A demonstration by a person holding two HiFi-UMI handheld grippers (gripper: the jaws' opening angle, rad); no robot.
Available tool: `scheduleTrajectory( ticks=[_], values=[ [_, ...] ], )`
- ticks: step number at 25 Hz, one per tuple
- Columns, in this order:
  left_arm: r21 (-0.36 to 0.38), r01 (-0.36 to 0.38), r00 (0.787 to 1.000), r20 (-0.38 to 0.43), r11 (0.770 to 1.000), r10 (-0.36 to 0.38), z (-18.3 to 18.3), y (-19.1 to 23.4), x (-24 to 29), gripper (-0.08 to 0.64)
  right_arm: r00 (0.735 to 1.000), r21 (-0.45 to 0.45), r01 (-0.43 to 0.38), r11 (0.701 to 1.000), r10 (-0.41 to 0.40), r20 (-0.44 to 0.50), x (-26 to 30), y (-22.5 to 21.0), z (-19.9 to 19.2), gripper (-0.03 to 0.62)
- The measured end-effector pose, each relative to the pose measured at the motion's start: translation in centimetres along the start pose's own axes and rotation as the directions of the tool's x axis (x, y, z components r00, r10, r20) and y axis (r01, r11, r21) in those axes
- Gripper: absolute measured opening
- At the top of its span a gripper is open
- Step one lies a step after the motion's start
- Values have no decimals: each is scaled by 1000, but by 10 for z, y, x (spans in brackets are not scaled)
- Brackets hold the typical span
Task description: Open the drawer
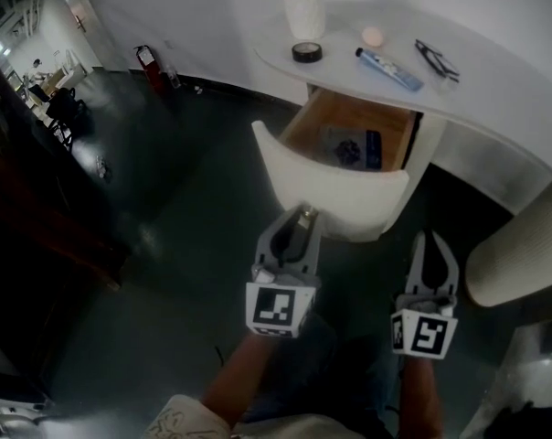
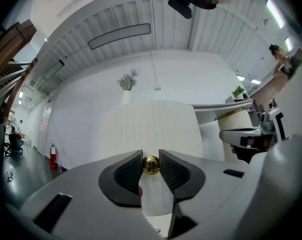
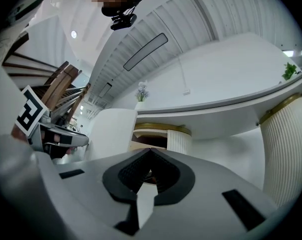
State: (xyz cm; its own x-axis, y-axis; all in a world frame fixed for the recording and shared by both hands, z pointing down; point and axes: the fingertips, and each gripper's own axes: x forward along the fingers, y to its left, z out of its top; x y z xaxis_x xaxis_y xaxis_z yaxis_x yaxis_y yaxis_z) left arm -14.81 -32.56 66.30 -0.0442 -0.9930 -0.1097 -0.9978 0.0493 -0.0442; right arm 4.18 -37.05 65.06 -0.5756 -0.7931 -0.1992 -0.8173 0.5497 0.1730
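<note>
A white drawer with a curved ribbed front stands pulled out from under the white table, its wooden inside showing dark items. My left gripper is at the drawer front, and in the left gripper view its pads are shut on the small brass knob. My right gripper hangs to the right of the drawer, apart from it, with its tips together and nothing between them.
On the table lie a black tape roll, a blue tube, a small round pink object, a dark tool and a white vase. A ribbed white pillar stands right of my right gripper. Dark floor spreads left.
</note>
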Motion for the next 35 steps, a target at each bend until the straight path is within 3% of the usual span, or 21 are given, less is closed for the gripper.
scheduleTrajectory(
  ticks=[13, 23, 27, 35],
  values=[
    [-14, 2, 1000, 15, 1000, -1, 6, 2, -45, 103, 999, 8, -26, 1000, 26, 26, 1, 13, 5, 5],
    [14, 2, 1000, -8, 1000, -2, 5, 1, -51, 104, 1000, 21, -27, 999, 26, 15, -2, 20, 4, 5],
    [-11, -15, 1000, -2, 1000, 15, 10, 2, -57, 120, 999, -4, -28, 1000, 28, 25, -2, 20, 7, 5],
    [-40, 0, 999, 43, 999, 2, 63, 3, -60, 102, 1000, 42, -1, 999, 0, 13, 2, 14, 24, 5]
  ],
)
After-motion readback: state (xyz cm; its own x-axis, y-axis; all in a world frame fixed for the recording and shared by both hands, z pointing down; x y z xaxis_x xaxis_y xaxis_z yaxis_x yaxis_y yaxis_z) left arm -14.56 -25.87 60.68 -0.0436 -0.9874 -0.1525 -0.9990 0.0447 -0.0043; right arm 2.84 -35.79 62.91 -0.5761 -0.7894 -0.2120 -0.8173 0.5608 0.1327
